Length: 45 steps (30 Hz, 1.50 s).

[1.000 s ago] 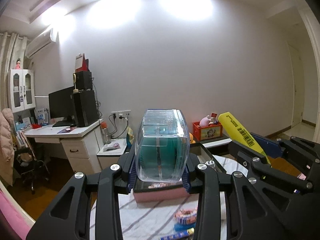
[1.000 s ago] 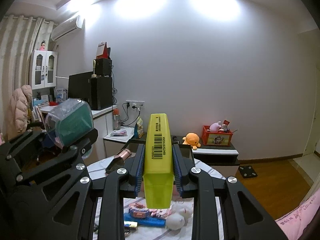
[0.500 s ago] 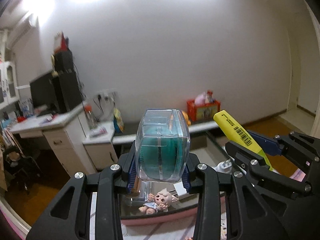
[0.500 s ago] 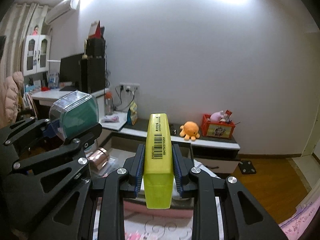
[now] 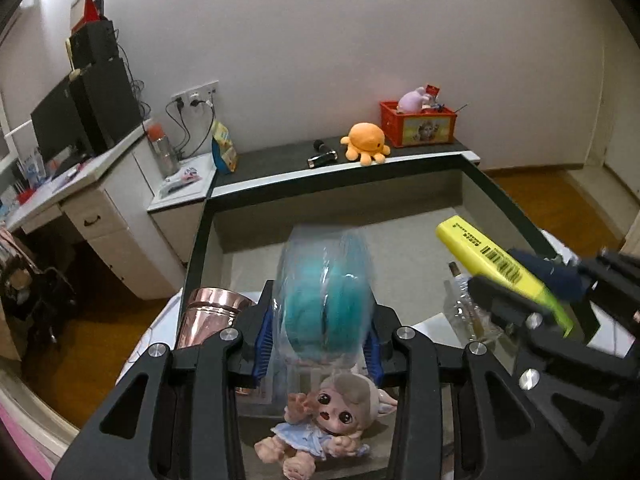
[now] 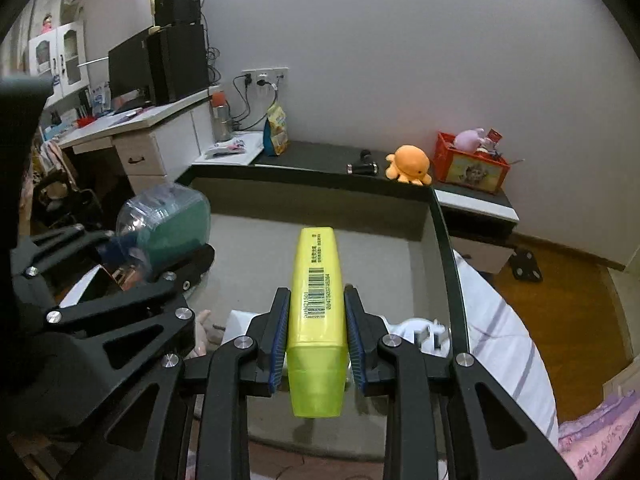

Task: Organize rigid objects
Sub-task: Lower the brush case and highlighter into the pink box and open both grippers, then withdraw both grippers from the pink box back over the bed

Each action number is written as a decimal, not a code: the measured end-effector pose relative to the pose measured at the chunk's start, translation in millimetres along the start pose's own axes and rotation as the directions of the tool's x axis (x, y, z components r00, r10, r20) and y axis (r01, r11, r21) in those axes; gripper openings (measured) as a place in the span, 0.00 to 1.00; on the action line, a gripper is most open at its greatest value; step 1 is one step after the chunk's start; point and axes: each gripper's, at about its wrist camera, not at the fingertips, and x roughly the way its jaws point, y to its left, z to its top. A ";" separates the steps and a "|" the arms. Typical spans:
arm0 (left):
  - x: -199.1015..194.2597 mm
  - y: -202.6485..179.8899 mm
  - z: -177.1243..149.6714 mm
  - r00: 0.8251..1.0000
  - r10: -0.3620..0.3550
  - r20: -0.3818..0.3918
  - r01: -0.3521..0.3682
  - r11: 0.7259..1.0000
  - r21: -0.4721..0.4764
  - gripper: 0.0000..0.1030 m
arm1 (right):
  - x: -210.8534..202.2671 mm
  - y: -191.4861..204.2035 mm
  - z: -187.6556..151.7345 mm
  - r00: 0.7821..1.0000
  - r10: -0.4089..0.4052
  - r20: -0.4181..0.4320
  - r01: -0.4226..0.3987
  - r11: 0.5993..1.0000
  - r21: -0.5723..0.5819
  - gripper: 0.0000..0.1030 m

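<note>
Over a dark-rimmed box (image 5: 496, 200), the left gripper (image 5: 323, 344), jaws just easing wider, held a clear teal case (image 5: 326, 300); the right gripper (image 6: 316, 336) clamped a yellow highlighter (image 6: 318, 312).

A dark-rimmed glass bench (image 5: 404, 174) carries a doll (image 5: 320, 428) near, a copper cup (image 5: 210, 316) left.

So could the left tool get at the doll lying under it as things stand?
Probably not: the left tool is already shut on the clear teal-filled container, so it is occupied, though the doll lies uncovered just below.

Both hand-held grippers now tilt down over the box (image 5: 500, 196).
</note>
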 end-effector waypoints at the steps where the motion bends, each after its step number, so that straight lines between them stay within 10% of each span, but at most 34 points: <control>1: -1.8 -1.6 0.4 1.000 0.022 0.008 -0.022 1.000 0.009 0.43 | -1.1 0.8 0.8 1.000 -0.008 0.007 0.008 1.000 -0.005 0.27; 5: -7.5 11.2 4.1 0.999 0.046 0.022 -0.045 0.999 -0.021 0.65 | -7.6 -1.4 2.8 1.000 -0.021 0.019 0.020 0.999 0.025 0.32; 9: -32.5 30.5 0.8 0.997 0.047 0.061 -0.040 0.994 -0.101 0.93 | -26.5 -11.6 5.5 0.996 -0.071 0.058 0.067 0.995 0.069 0.82; 28: -259.8 25.8 -93.8 0.908 0.074 0.412 -0.031 0.993 -0.110 1.00 | -231.5 29.0 -65.3 0.927 -0.059 0.370 0.051 0.998 0.031 0.86; 34: -311.7 9.6 -130.3 0.844 0.104 0.527 -0.064 0.994 -0.094 1.00 | -283.8 39.5 -108.6 0.892 -0.092 0.443 0.087 0.996 0.033 0.86; 45: -335.5 -5.9 -167.8 0.851 0.079 0.519 -0.041 0.996 -0.085 1.00 | -317.8 42.7 -152.9 0.867 -0.130 0.482 0.105 0.991 0.078 0.86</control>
